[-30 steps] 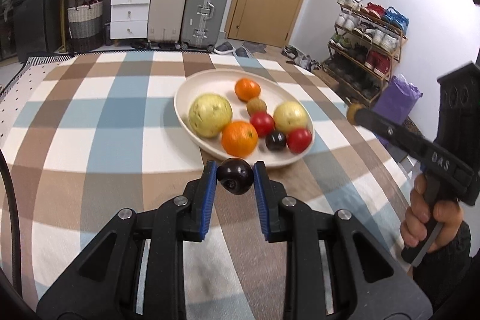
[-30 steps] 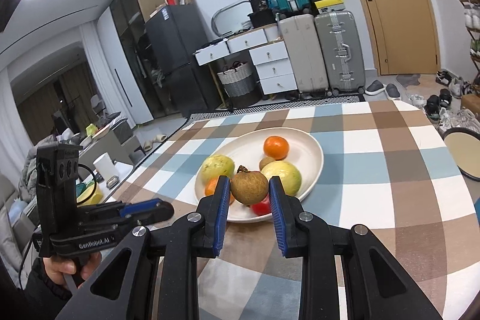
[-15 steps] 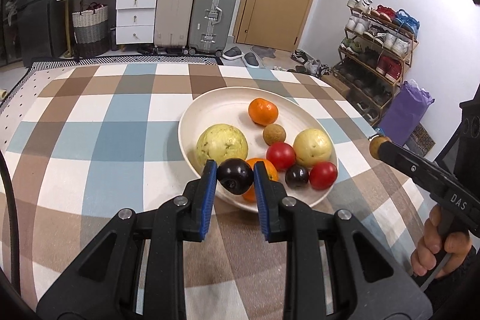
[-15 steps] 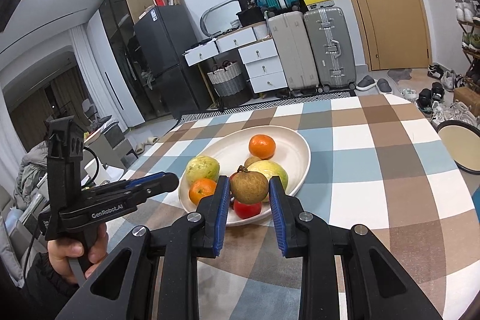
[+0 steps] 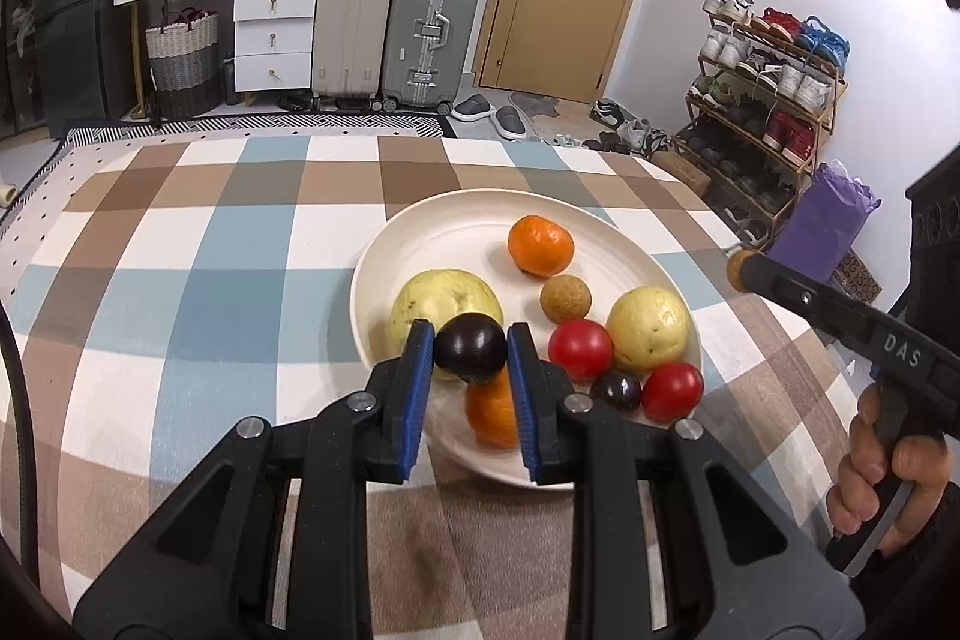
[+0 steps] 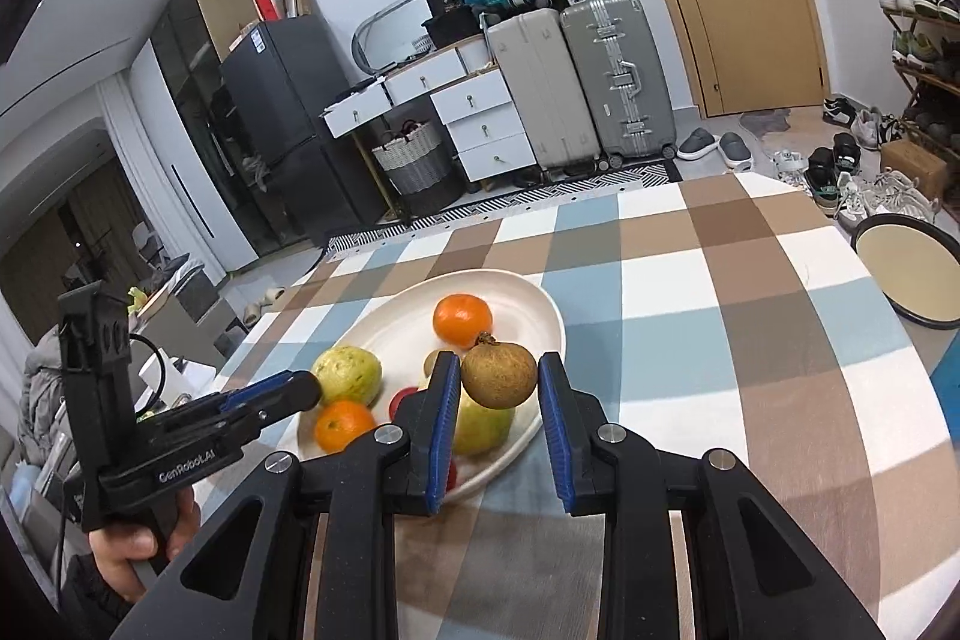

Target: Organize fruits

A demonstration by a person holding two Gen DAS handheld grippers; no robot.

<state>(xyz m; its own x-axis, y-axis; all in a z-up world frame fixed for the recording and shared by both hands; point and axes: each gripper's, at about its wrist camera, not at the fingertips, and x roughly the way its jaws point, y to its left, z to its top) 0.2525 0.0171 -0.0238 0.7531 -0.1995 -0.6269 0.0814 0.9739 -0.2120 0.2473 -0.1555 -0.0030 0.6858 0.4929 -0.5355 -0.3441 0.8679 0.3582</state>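
Tongs on the left (image 5: 470, 349) grip a plum (image 5: 470, 347) above the plate (image 5: 432, 232) at frame centre, right tongs (image 6: 499, 376) grip a brown fruit (image 6: 499, 376); lower both gently, then open.

A plate (image 5: 384, 244) of fruit sits on the table (image 5: 180, 280). In the left wrist view, a tangerine (image 5: 540, 245) lies at its far side, a longan (image 5: 565, 299) just nearer, tomatoes (image 5: 580, 349) and a plum (image 5: 616, 390) at the near right. Suitcases (image 5: 431, 25) stand behind.
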